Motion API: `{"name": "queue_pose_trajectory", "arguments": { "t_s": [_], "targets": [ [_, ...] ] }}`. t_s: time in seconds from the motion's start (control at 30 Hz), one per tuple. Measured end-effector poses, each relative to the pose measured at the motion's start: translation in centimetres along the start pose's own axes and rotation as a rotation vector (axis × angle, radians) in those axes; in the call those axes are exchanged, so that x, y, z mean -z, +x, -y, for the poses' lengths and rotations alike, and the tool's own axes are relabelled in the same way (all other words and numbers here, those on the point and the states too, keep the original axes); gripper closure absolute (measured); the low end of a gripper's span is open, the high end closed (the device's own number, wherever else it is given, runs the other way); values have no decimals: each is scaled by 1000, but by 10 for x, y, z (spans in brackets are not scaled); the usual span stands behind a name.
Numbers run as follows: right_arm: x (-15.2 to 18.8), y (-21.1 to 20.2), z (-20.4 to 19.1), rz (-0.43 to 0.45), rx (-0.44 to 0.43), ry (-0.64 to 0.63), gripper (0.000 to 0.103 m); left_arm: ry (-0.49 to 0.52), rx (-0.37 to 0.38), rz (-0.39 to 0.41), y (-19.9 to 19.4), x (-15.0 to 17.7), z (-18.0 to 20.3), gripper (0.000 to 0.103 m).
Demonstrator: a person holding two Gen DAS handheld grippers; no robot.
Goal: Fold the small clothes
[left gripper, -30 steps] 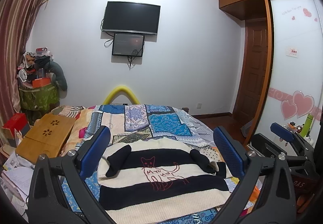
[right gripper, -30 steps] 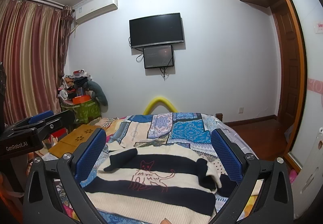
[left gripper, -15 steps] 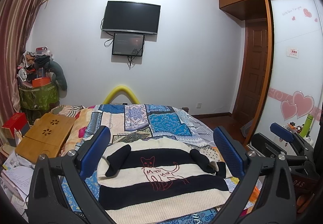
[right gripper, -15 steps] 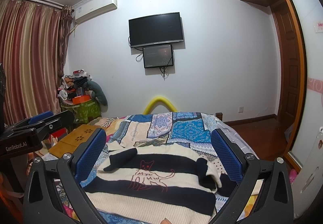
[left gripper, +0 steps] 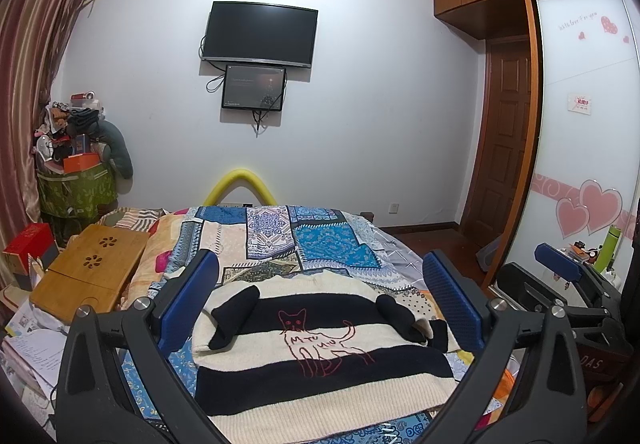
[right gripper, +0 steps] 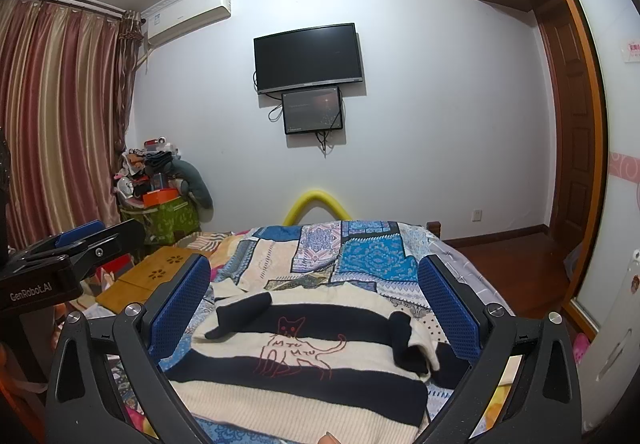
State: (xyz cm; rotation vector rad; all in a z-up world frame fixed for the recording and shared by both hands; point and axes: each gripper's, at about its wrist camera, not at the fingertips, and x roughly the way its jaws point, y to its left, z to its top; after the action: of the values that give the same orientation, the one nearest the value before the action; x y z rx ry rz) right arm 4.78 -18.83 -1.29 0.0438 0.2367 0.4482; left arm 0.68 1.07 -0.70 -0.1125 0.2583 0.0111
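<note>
A small cream-and-black striped sweater [left gripper: 320, 356] with a red cat outline lies flat on the patchwork bed cover [left gripper: 332, 244], both black sleeves folded in over its front. It also shows in the right wrist view [right gripper: 304, 360]. My left gripper [left gripper: 320, 300] is open and empty, held above the sweater with its blue pads either side. My right gripper [right gripper: 316, 296] is open and empty, likewise above the sweater. The right gripper shows at the right edge of the left wrist view [left gripper: 560, 268], and the left gripper at the left edge of the right wrist view [right gripper: 76, 244].
A wooden lap desk [left gripper: 92, 272] lies at the bed's left with papers and a red box [left gripper: 28, 252]. A cluttered green bin [left gripper: 74, 187] stands in the corner. A wardrobe door [left gripper: 580, 147] and wooden door are at the right. A yellow foam arch [left gripper: 240, 183] rises behind the bed.
</note>
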Motion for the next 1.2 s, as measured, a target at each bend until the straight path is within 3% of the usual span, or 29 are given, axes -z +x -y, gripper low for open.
{"name": "queue_pose_trajectory", "arguments": {
  "t_s": [0.8, 1.2],
  "targets": [
    [4, 4, 2, -16, 4, 7, 0, -8, -7, -12, 5, 4, -2, 0],
    [2, 23, 9, -54, 22, 4, 0, -28, -21, -63, 26, 6, -12, 0]
  ]
}}
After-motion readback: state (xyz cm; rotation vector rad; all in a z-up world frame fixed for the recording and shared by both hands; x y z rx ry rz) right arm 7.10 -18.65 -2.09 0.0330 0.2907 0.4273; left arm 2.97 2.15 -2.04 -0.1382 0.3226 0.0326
